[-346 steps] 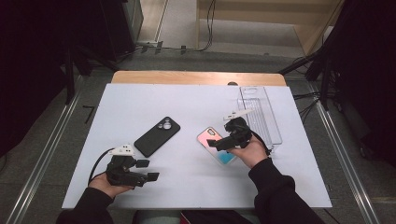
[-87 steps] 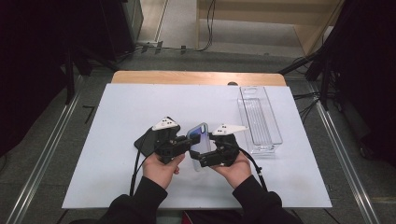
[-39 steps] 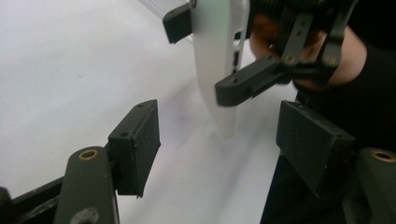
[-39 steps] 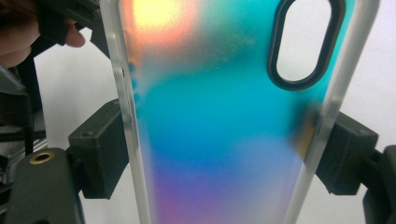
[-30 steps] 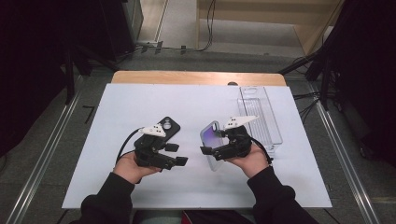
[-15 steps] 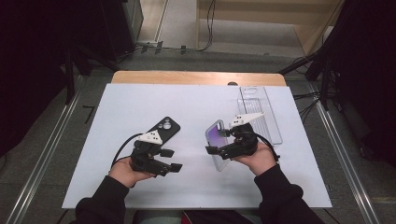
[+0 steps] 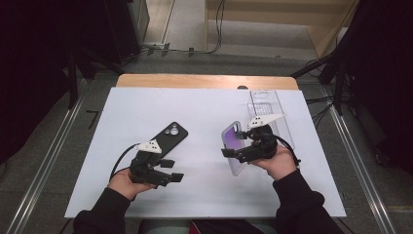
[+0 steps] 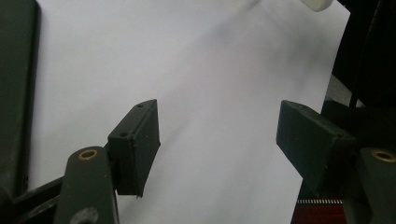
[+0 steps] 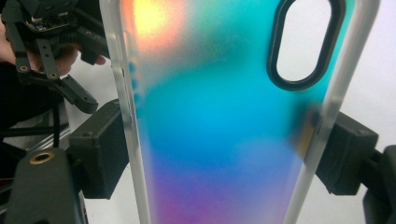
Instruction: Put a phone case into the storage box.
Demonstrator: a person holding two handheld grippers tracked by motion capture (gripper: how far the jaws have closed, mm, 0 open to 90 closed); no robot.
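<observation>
A translucent phone case (image 7: 233,141) with a blue, purple and orange sheen is held above the white table (image 7: 204,107) at centre right. My right gripper (image 7: 234,153) is shut on its two long edges, and the right gripper view has the case (image 9: 224,116) filling the space between the pads, camera cut-out at top right. A black phone (image 7: 171,137) lies face down at centre left. Just in front of it my left gripper (image 7: 172,170) hovers open with bare table between its jaws (image 8: 219,140). The phone's edge (image 8: 16,93) runs along the left side of that view.
A clear plastic tray (image 7: 265,105) stands at the back right of the table, behind the right hand. A wooden strip (image 7: 204,81) edges the far side. The left gripper's linkage (image 9: 51,46) is at the top left of the right gripper view.
The two hands have drawn apart. The left gripper moved toward the near edge and sank a little. The right gripper carried the case to the right and slightly up.
</observation>
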